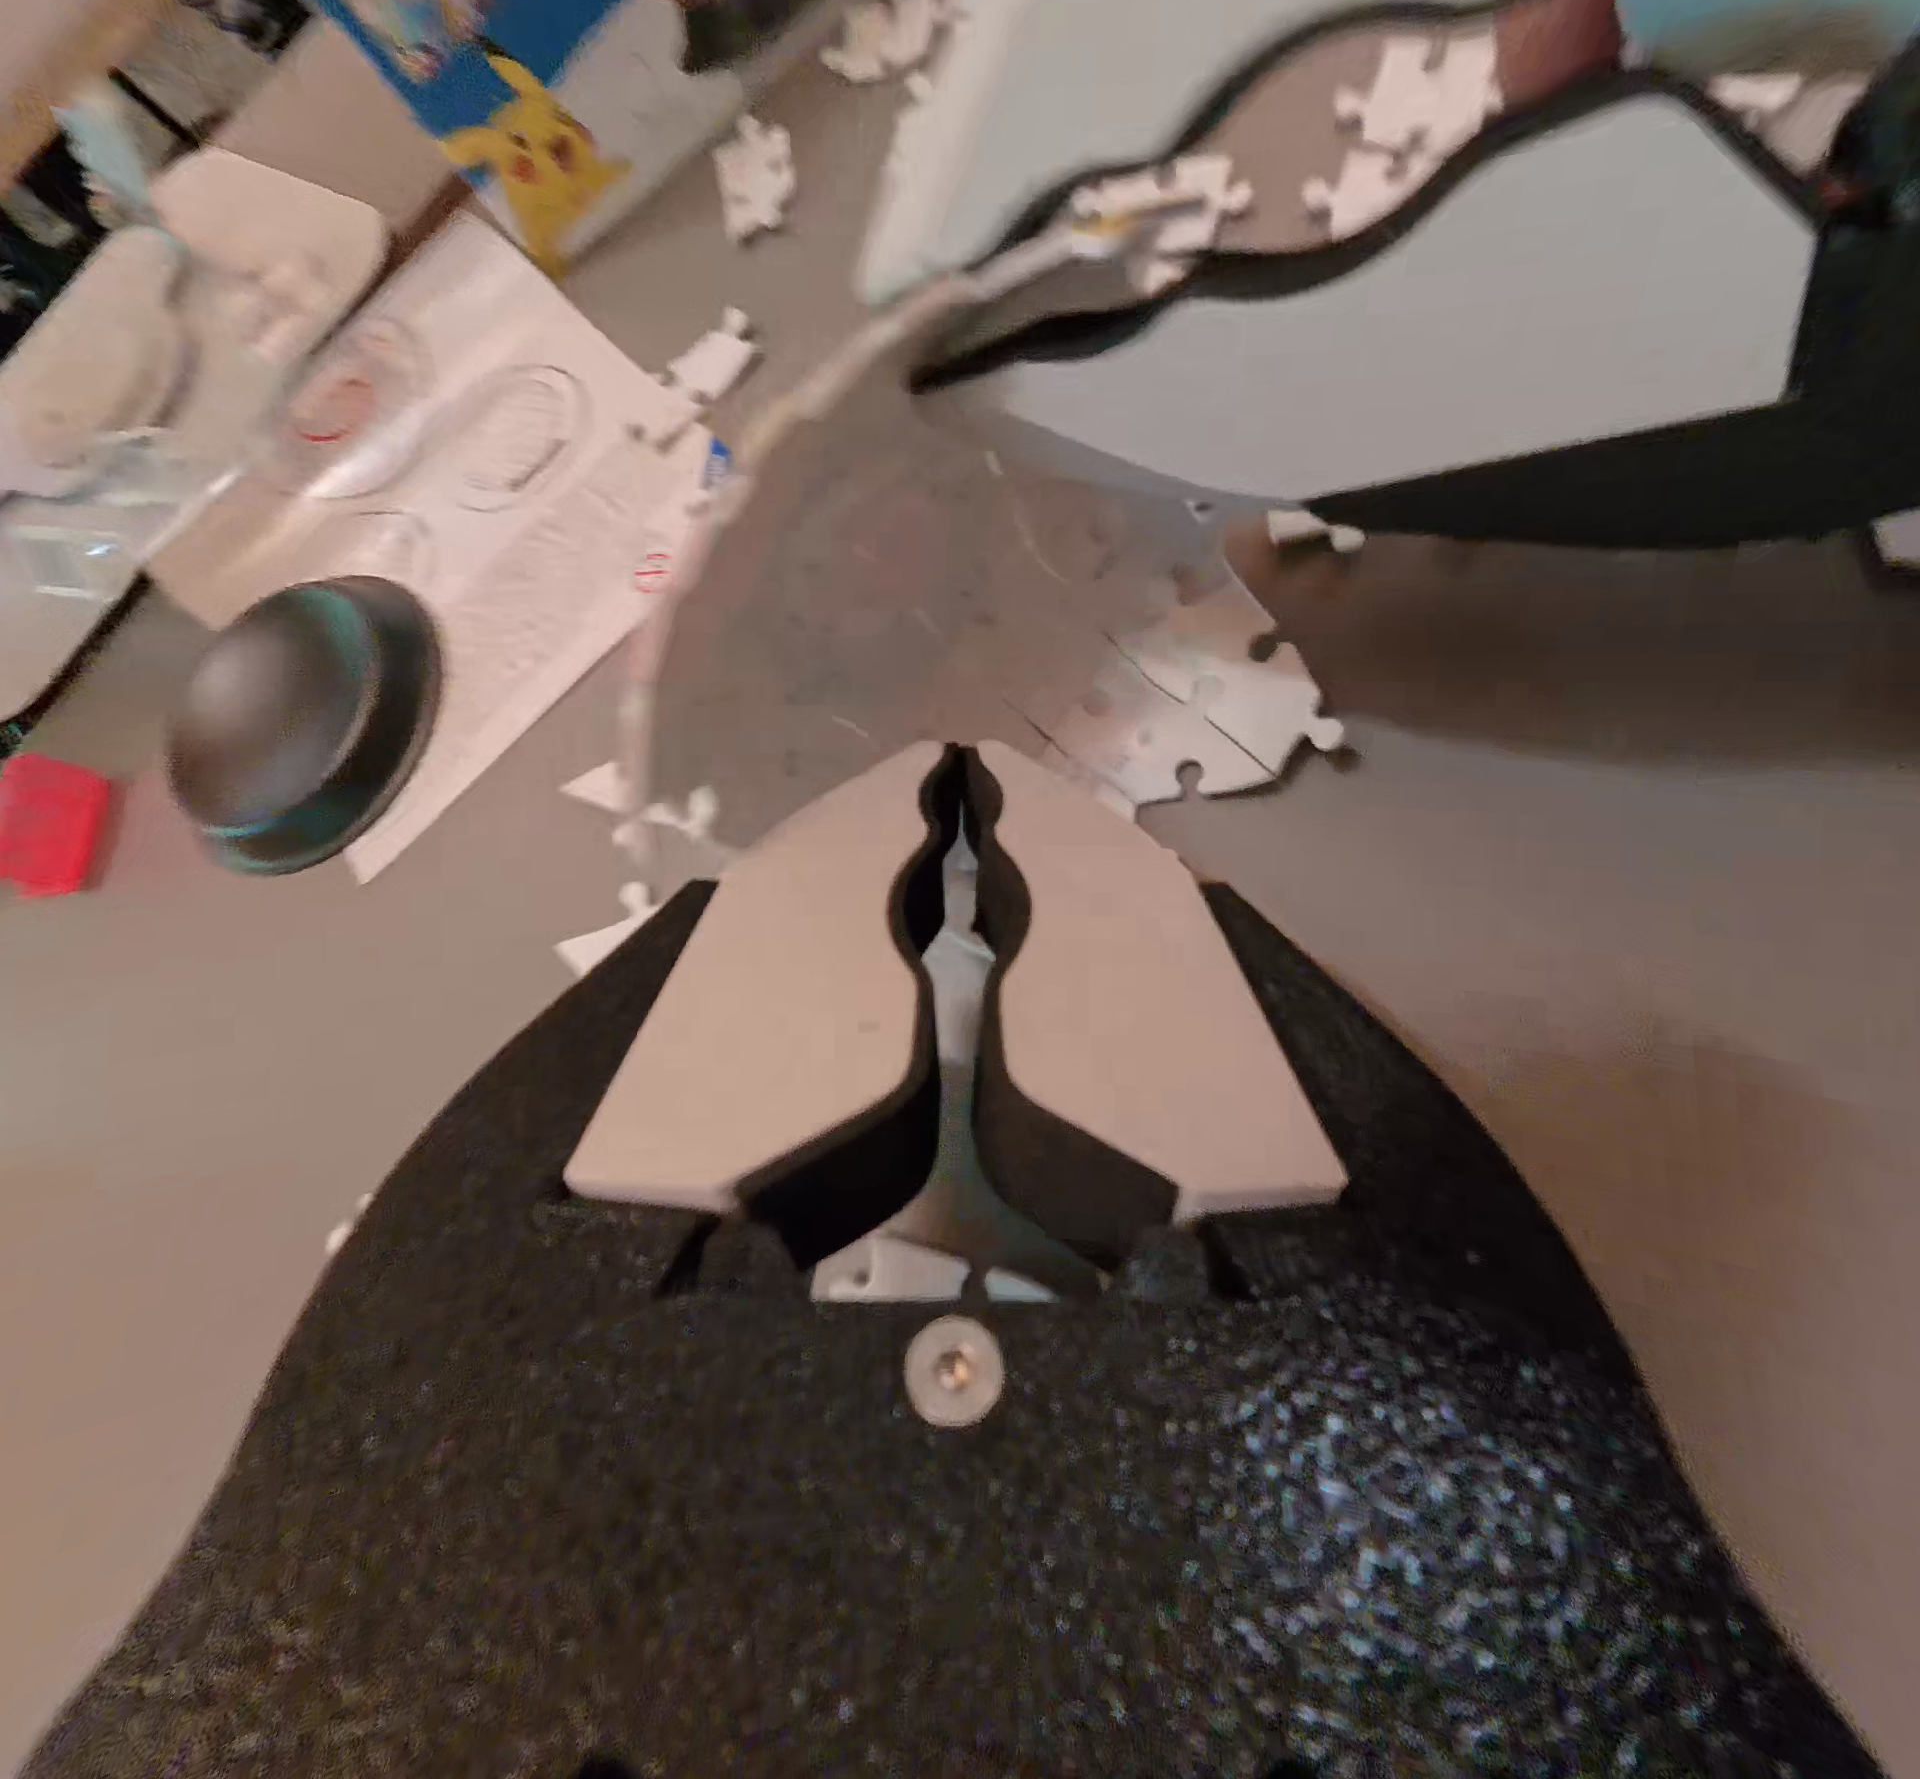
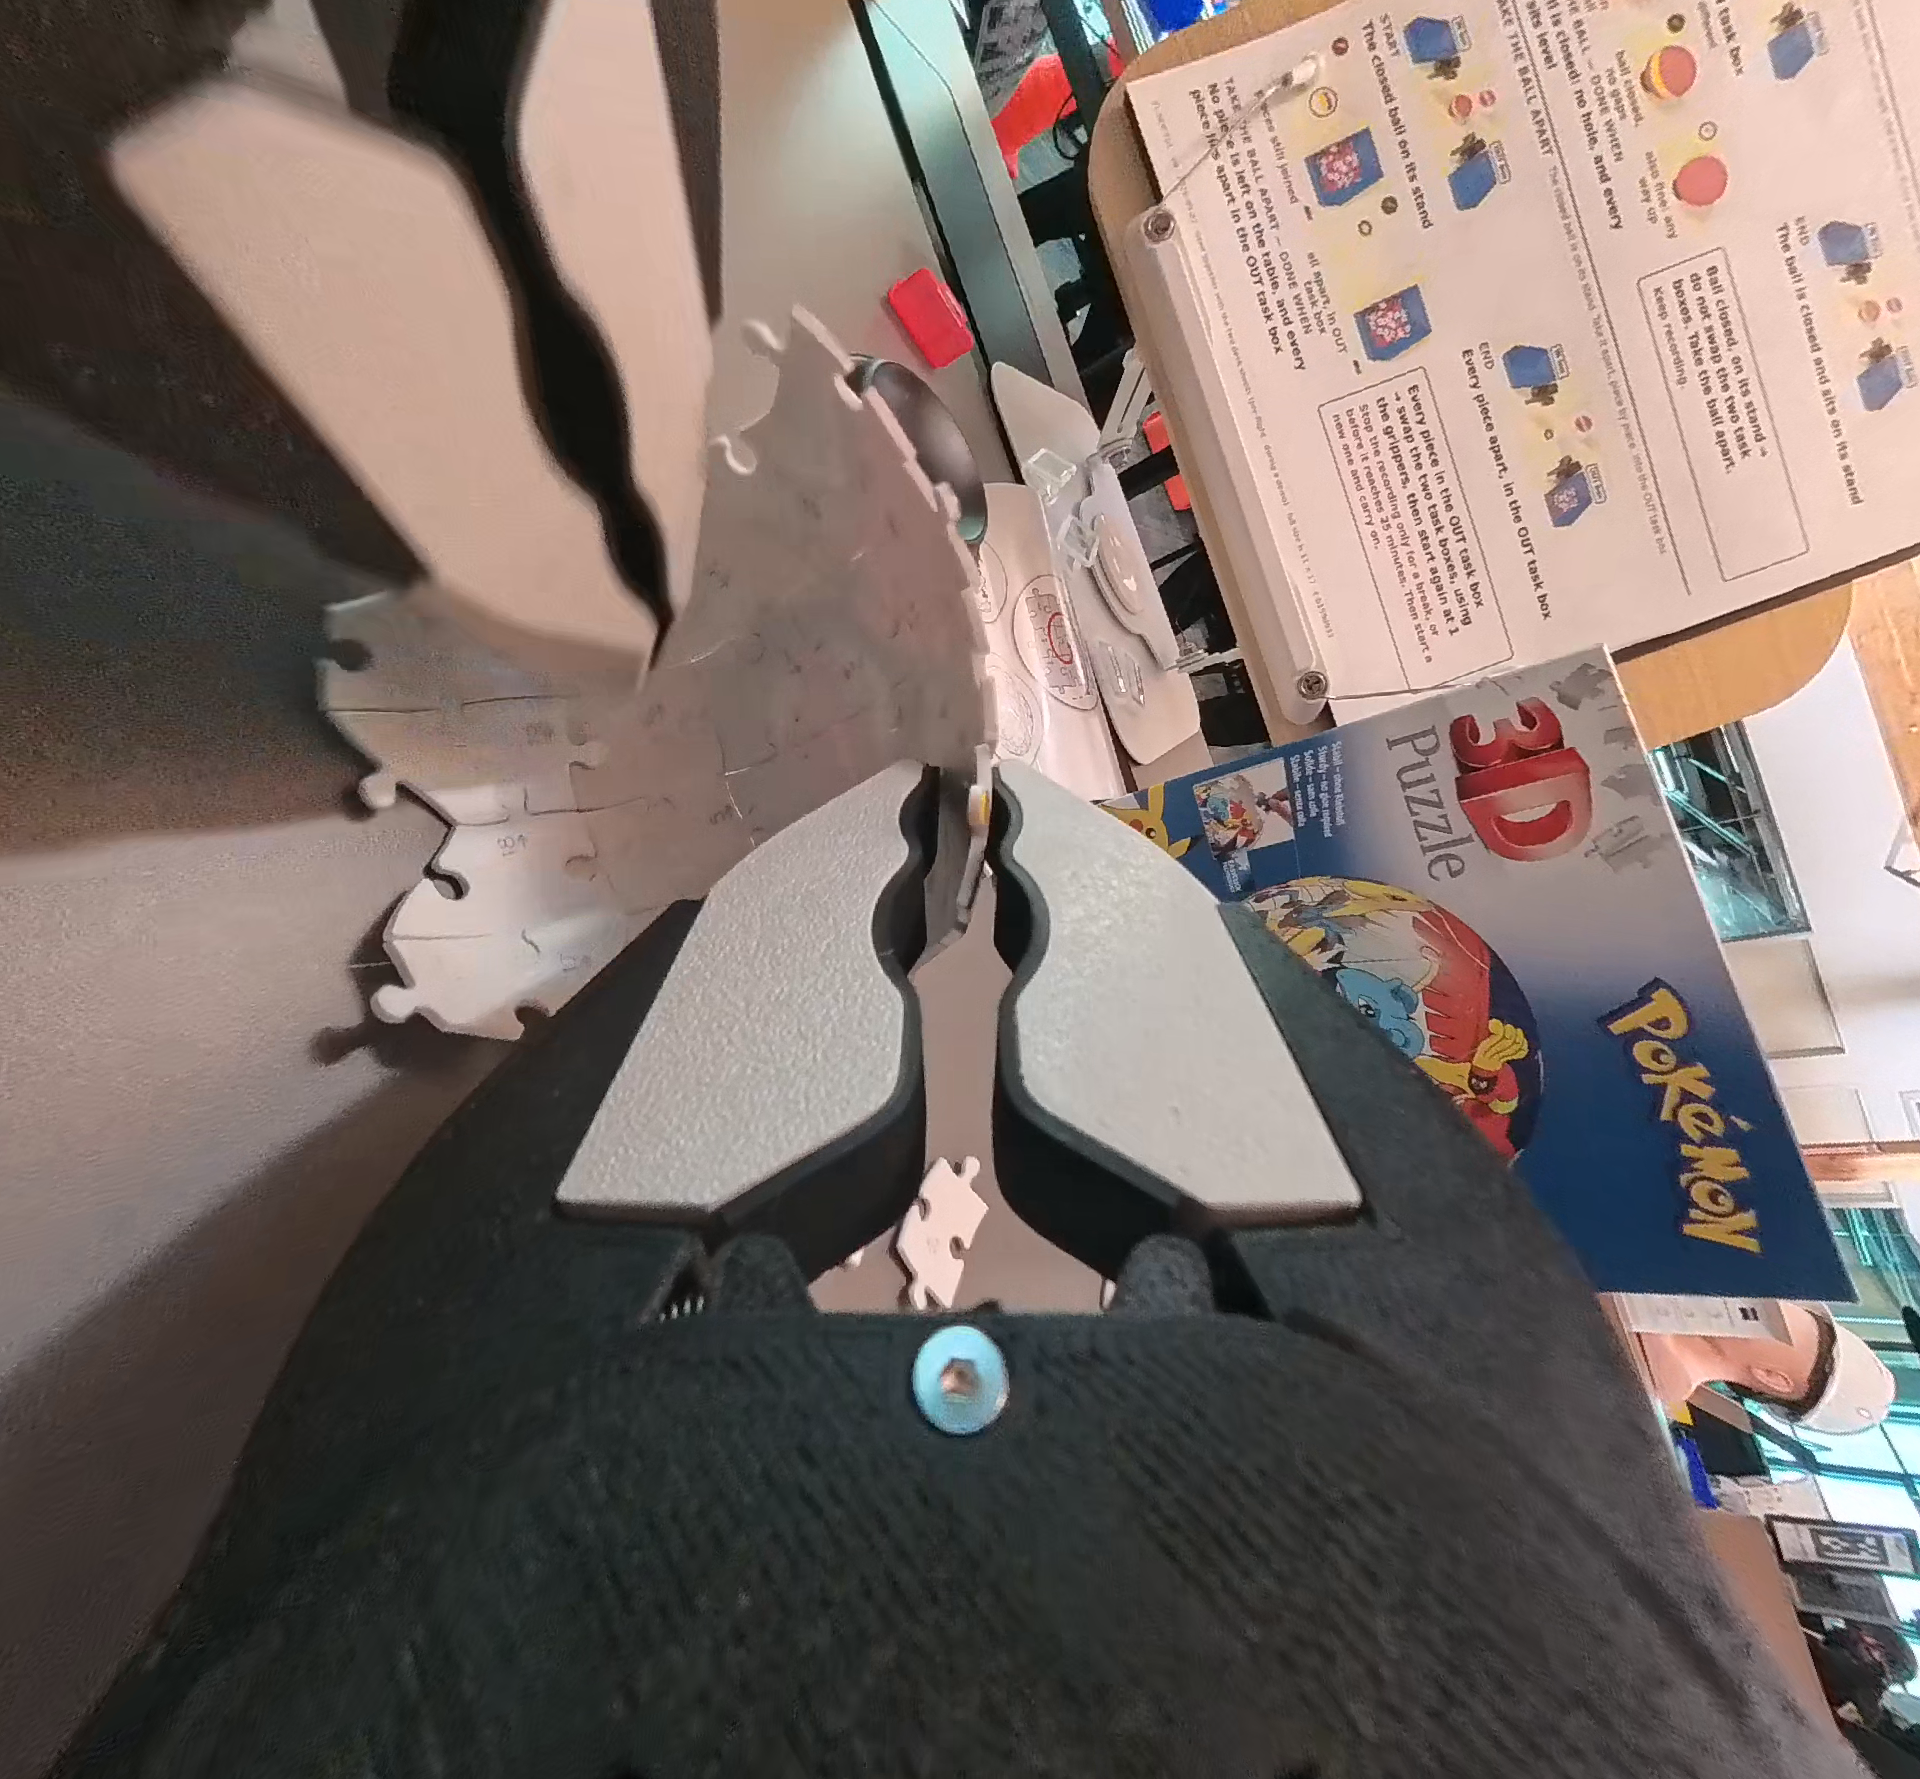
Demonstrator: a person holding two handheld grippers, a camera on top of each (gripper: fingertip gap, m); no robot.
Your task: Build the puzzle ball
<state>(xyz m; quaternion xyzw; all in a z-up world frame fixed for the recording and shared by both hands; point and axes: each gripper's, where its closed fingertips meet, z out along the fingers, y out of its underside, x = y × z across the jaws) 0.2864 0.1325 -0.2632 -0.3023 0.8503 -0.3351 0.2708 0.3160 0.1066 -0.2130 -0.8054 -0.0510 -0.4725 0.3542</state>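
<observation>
Curved puzzle sheet [image 2: 790,628] clamped between both hand-held grippers, left [image 1: 958,755] and right [image 2: 961,794].

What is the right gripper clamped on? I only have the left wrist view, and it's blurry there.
Observer: The right gripper has its fingers closed on the rim of the joined puzzle section, which shows its pale back side.
Operator: Is the left one on the same section?
Observer: Yes. The left gripper pinches it farther along, coming in from the upper left of the right wrist view.
Operator: Anything below the right gripper?
Observer: A loose puzzle piece lies on the table, seen between the finger bases.
</observation>
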